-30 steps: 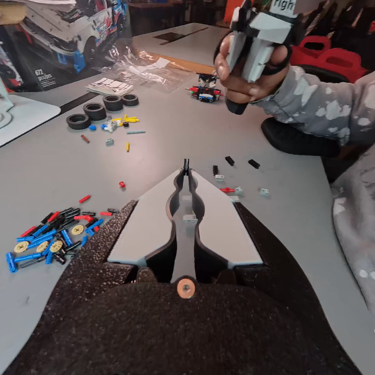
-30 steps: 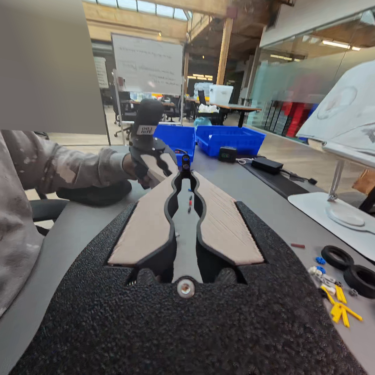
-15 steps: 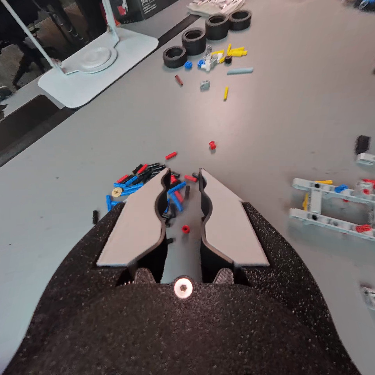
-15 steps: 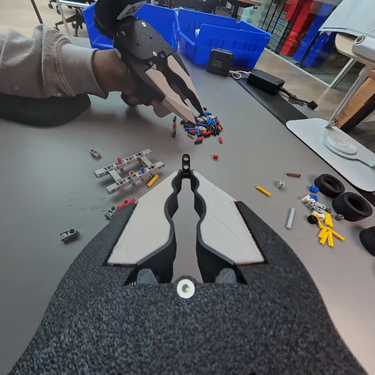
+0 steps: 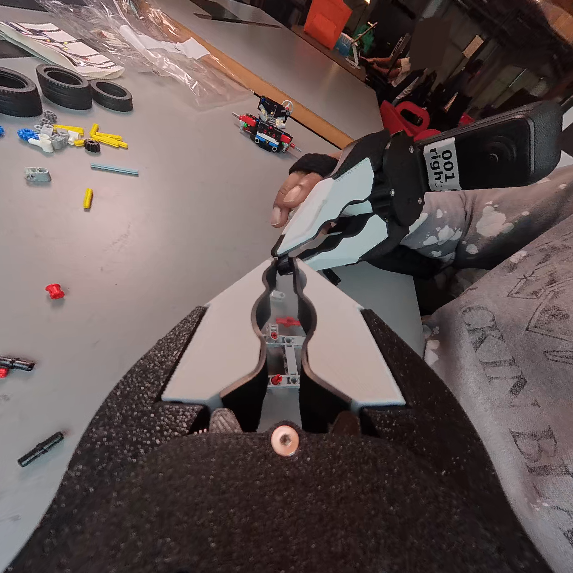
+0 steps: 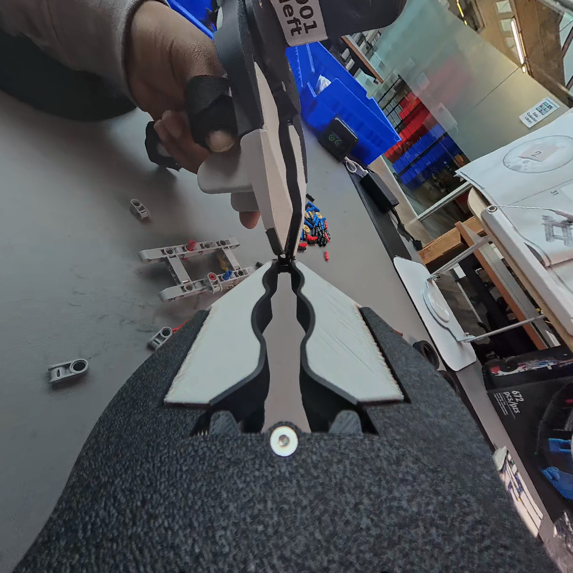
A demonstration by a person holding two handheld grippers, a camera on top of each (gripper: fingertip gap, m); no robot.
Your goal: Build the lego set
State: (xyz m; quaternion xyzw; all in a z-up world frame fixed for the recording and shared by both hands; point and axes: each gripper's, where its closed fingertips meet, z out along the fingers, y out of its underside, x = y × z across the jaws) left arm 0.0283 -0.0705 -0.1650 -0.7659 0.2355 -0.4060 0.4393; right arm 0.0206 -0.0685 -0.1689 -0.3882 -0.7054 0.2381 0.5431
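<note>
Half a second earlier the left tongs (image 5: pixel 283 266) were spread over the pin pile with nothing in them; by this frame they'd swung over to meet the right tongs (image 6: pixel 283 266) tip to tip above the desk (image 5: pixel 155 248).

Going left to right in the left wrist view: black tires (image 5: pixel 63 86) sat at the far left with a scatter of yellow and blue bits (image 5: pixel 71 136) beside them, a red bush (image 5: pixel 55 291) lay alone on the bare desk, and a small part-built assembly (image 5: pixel 271 130) stood farther back. Left tongs were pressed together on a small black piece (image 5: pixel 284 267), and the right tongs came in from the right with their tips pinching that same piece. Whether each pair gripped its own part, couldn't tell.

Below the left tongs, seen through their gap, lay the grey frame (image 5: pixel 283 356) with red pins. From the right wrist view that frame (image 6: pixel 189 269) sat on the desk left of the tips, grey connectors (image 6: pixel 68 370) near it, the pin pile (image 6: pixel 314 228) behind, and blue bins (image 6: pixel 341 102) farther back.
</note>
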